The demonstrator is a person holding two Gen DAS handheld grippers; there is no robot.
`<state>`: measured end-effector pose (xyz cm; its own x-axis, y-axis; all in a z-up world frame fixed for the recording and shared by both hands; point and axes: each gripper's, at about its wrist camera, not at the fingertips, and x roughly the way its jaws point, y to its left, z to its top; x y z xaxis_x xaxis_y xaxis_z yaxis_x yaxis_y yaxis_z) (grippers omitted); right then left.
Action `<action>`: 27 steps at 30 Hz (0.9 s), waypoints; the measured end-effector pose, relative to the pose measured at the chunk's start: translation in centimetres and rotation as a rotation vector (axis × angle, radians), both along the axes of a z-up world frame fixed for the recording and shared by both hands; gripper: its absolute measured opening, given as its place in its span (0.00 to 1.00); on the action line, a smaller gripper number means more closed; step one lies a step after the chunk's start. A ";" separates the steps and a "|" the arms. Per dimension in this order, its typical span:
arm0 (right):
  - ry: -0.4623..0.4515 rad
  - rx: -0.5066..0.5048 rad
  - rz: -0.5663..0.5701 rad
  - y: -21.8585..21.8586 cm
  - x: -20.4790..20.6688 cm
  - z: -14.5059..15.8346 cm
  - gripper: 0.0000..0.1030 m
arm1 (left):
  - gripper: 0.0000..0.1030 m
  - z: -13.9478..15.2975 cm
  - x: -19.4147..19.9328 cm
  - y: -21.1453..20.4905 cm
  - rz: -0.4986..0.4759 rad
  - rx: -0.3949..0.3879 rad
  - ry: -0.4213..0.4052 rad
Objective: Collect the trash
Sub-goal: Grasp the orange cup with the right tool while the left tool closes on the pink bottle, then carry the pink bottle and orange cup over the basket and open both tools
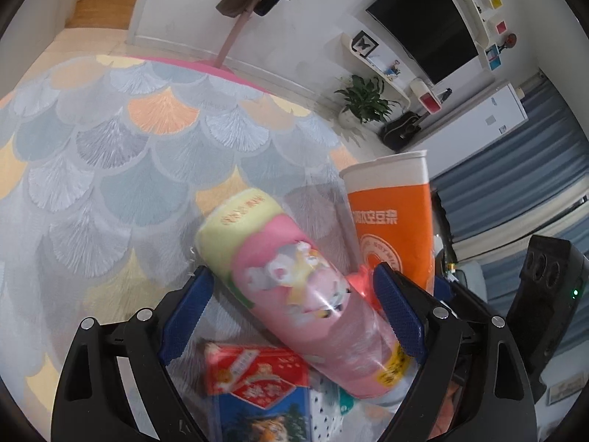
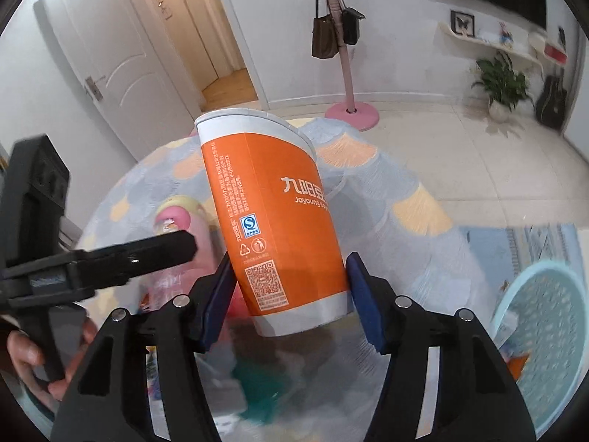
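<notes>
- Between my right claw [image 2: 291, 294]'s pads sat the orange cup [image 2: 272, 221], gripped low and tilted; it could tip out.
- My left claw [image 1: 291, 307] stood wide around the pink bottle [image 1: 309, 294], seemingly unpinched; it might roll onto the cartons [image 1: 257, 379].

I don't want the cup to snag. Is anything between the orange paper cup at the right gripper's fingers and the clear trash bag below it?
Nothing visible does. The orange paper cup hangs tilted right over the clear trash bag; the pink bottle sits off to its side, not under it.
</notes>
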<state>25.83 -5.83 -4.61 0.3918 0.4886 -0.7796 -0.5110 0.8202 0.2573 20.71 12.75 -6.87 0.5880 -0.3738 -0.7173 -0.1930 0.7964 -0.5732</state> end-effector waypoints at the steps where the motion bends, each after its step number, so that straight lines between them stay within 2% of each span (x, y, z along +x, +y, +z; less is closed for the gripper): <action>1: 0.021 0.017 -0.009 -0.1 -0.5 0.0 0.55 | 0.83 0.0 -0.3 -0.1 -0.005 0.000 0.002; 5: 0.148 0.130 -0.062 -0.9 -2.4 -0.7 0.55 | 0.83 -0.2 -2.6 0.1 -0.022 -0.017 -0.007; 8: 0.235 0.267 -0.071 -1.8 -4.2 -1.5 0.55 | 0.83 -0.1 -4.9 0.8 -0.019 0.000 -0.023; 12: 0.277 0.343 -0.050 -1.5 -6.3 -1.9 0.54 | 0.83 0.3 -6.6 1.2 -0.029 0.031 -0.024; 14: 0.255 0.344 -0.069 -1.8 -7.4 -1.6 0.54 | 0.83 0.6 -6.7 1.1 -0.029 0.059 -0.018; 16: 0.192 0.314 -0.111 -2.6 -8.2 -0.8 0.54 | 0.82 0.7 -6.8 0.9 -0.034 0.105 -0.010; 18: 0.154 0.301 -0.136 -3.6 -8.7 0.0 0.53 | 0.78 0.9 -6.5 0.4 -0.041 0.182 -0.002; 20: 0.121 0.287 -0.163 -4.7 -8.9 0.7 0.52 | 0.71 0.9 -5.9 -0.5 -0.057 0.246 0.009; 22: 0.089 0.266 -0.189 -5.4 -9.1 1.4 0.50 | 0.50 0.7 -5.5 -1.1 -0.076 0.312 0.024; 25: 0.068 0.259 -0.202 -6.0 -8.9 2.0 0.49 | 0.49 0.8 -5.6 -1.6 -0.076 0.372 0.001; 27: 0.061 0.260 -0.211 -6.5 -9.0 2.1 0.49 | 0.48 1.1 -6.0 -1.7 -0.074 0.374 -0.025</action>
<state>16.85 -12.32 -2.50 0.4618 0.5872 -0.6648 -0.3143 0.8092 0.4964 14.68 11.01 -5.72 0.5879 -0.1312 -0.7982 -0.1169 0.9626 -0.2443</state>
